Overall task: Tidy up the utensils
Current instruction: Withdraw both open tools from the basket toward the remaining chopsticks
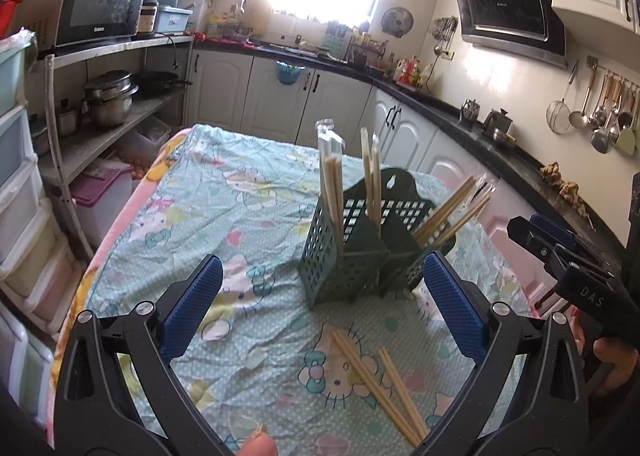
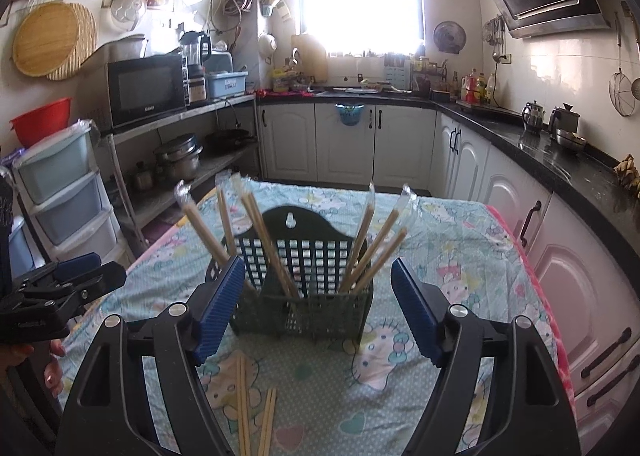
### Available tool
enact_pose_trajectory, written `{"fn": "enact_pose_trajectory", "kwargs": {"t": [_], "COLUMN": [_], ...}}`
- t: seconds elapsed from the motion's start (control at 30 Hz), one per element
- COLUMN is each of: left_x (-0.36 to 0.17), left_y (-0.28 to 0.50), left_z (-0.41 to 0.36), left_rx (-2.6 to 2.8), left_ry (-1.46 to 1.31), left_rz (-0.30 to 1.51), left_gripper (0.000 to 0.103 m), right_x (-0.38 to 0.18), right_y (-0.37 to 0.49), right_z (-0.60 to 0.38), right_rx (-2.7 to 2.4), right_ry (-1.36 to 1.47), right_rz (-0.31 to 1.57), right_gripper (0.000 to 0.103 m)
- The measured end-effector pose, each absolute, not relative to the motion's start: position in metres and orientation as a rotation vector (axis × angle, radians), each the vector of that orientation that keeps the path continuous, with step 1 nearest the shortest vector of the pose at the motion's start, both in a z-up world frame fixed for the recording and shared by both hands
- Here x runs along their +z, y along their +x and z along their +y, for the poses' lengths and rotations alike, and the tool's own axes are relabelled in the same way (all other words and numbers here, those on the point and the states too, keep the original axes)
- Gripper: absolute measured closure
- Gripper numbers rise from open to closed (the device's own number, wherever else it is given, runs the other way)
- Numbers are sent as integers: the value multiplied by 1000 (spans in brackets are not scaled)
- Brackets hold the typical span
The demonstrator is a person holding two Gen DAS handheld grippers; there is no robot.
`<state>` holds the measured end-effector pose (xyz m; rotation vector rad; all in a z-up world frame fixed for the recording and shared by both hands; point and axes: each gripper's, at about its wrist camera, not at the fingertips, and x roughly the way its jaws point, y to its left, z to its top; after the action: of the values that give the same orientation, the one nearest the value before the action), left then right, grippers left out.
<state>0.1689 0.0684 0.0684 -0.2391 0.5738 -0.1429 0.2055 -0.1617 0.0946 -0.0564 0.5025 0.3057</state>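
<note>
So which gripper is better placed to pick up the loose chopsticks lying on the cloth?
Left, probably. The loose chopsticks lie between the left gripper's open jaws, while the right gripper, also open, frames the green holder beyond them.

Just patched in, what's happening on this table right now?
A person holding a gripper in each hand is sorting chopsticks into the dark green holder on the cartoon-print cloth. Several pairs, some in clear sleeves, already stand in its compartments. Two loose pairs lie flat on the cloth in front of it. The left gripper and right gripper are both open and empty, hovering near the holder; neither touches anything.
</note>
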Motion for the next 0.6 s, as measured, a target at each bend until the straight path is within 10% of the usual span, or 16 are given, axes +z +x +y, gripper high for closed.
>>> {"fn": "enact_pose_trajectory", "kwargs": {"t": [0.6], "left_x": [24], "left_y": [169], "left_z": [65], "left_rx": [-133], "left_ry": [-240], "left_rz": [677], "left_gripper": [10], "right_x": [37], "right_y": [190], "right_z": [-149], "right_rx": [335], "right_ry": [-89], "right_rz": [629], "right_gripper": [30]}}
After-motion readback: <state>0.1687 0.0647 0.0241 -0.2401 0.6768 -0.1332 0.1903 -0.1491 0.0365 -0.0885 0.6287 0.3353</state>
